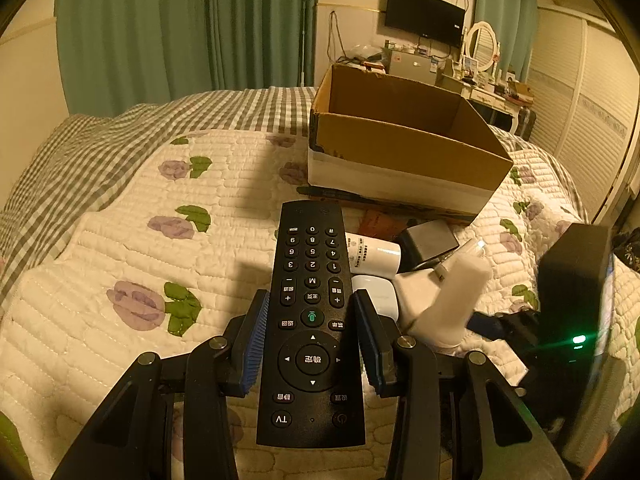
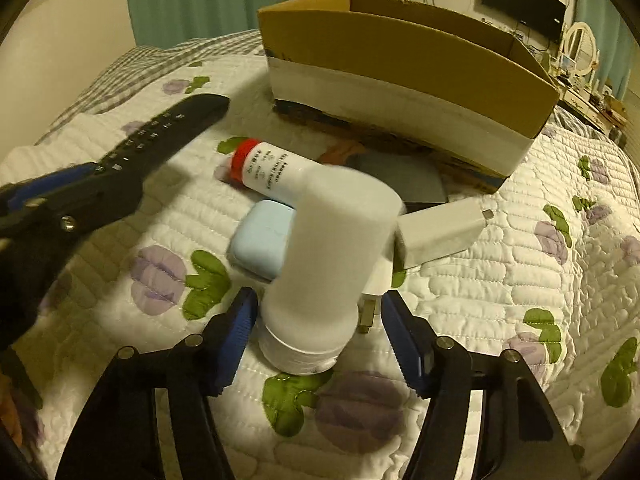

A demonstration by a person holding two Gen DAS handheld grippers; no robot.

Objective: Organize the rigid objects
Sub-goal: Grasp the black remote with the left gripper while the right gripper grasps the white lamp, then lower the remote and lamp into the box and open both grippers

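My left gripper (image 1: 311, 332) is shut on a black TV remote (image 1: 312, 320) and holds it above the quilted bed; the remote also shows in the right wrist view (image 2: 160, 136). My right gripper (image 2: 318, 332) has a white plastic bottle (image 2: 332, 256) between its blue pads; the right pad stands a little off it and the bottle looks blurred. The same bottle shows in the left wrist view (image 1: 452, 300). An open cardboard box (image 1: 404, 148) stands on the bed beyond both grippers, also in the right wrist view (image 2: 400, 64).
On the quilt by the box lie a white tube with a red cap (image 2: 272, 168), a pale blue case (image 2: 262, 240), a white charger (image 2: 440, 232) and a dark flat box (image 2: 404, 180). Green curtains, a wall TV (image 1: 424, 16) and a dresser stand behind.
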